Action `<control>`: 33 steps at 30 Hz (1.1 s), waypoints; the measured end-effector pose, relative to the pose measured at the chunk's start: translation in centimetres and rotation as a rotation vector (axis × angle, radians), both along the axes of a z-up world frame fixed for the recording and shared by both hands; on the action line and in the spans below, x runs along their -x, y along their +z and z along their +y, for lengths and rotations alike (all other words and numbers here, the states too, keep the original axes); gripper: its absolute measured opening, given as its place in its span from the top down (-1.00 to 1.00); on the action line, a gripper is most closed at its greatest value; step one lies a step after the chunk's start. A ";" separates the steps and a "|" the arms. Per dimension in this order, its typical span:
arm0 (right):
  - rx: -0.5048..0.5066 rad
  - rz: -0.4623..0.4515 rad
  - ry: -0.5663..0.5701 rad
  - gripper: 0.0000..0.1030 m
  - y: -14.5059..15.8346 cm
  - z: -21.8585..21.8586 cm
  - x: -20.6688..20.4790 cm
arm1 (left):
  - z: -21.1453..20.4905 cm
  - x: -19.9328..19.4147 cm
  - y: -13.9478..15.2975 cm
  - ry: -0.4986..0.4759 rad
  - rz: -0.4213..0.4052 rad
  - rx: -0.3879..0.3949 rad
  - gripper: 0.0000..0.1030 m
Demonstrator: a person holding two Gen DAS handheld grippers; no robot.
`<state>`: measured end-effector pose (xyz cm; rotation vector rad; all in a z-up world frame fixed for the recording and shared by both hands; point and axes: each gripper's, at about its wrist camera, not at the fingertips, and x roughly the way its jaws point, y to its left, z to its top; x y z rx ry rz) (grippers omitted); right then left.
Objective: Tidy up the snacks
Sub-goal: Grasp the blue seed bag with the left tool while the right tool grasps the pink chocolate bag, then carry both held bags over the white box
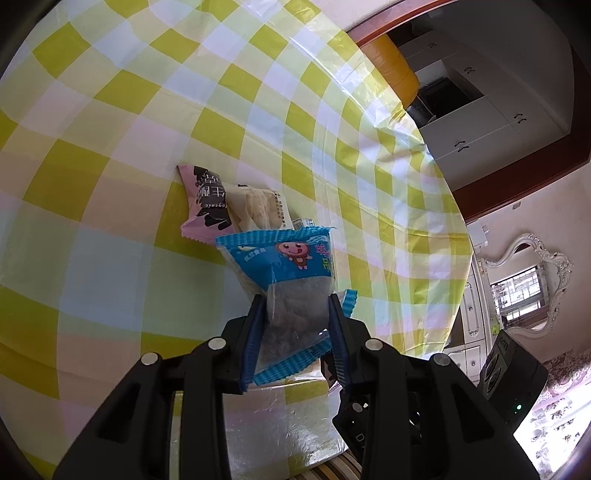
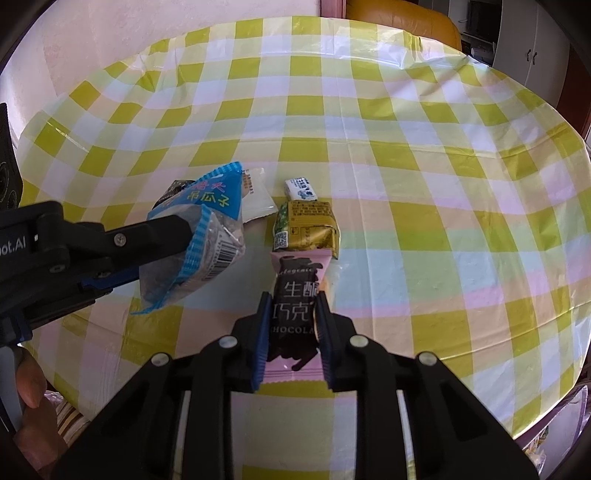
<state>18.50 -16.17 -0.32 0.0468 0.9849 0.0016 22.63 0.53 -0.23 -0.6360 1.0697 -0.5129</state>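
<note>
Gripping: the left gripper (image 1: 297, 314) is clamped on a blue seed packet (image 1: 286, 280), which pokes out beyond the fingertips toward the middle of its view.
Left gripper from the right view: it enters from the left edge (image 2: 184, 251), holding the blue packet off the checked tablecloth (image 2: 406, 147).
Right gripper: the right gripper (image 2: 293, 317) is clenched on a pink chocolate bar (image 2: 297, 295), low in the frame's centre.
Neighbours: a gold packet (image 2: 306, 225) touches the bar's far end; a small white candy (image 2: 301, 189) lies just above it; a white sachet (image 2: 256, 197) sits behind the blue packet.
Open room: bare cloth fills the upper half and the right side of the frame.
Edges: the table's far rim curves along the top, with an orange chair (image 2: 402, 18) beyond.
Person: fingers (image 2: 31, 384) show at the lower left.
</note>
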 end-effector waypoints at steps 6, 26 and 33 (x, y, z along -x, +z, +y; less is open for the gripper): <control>-0.016 -0.023 -0.016 0.56 0.8 -0.9 0.5 | -0.5 0.2 0.3 -0.010 -0.017 -0.011 0.36; 0.035 -0.052 -0.134 0.56 4.1 -6.8 3.9 | -5.3 2.0 2.9 -0.126 -0.081 -0.019 0.36; 0.042 -0.031 -0.195 0.56 4.1 -9.7 5.7 | -8.9 3.6 4.0 -0.217 -0.111 -0.027 0.36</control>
